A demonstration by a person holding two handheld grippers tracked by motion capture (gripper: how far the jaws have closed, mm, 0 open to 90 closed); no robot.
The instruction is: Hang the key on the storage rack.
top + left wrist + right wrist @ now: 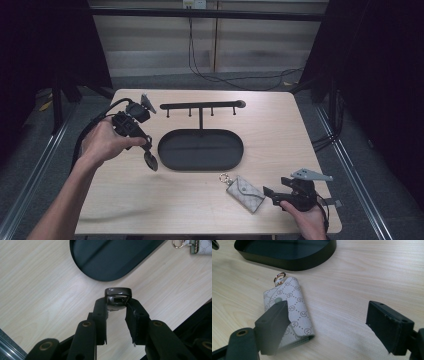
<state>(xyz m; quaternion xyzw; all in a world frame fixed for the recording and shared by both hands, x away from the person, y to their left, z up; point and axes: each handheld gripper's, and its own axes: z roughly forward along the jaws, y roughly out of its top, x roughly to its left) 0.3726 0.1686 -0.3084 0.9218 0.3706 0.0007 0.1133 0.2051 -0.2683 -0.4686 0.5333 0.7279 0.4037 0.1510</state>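
Your left hand-held gripper (117,308) clamps a small dark glossy key fob (118,293) between its jaws above the pale desk (45,290), just short of the black oval tray (110,257).

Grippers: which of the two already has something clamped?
The left gripper: it is shut on a small dark key fob beside the black tray. The right gripper is open, next to the patterned key pouch.

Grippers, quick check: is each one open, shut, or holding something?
Left gripper: shut on a small dark brown glossy key fob.
Right gripper: open, holding nothing, beside the grey patterned key pouch.
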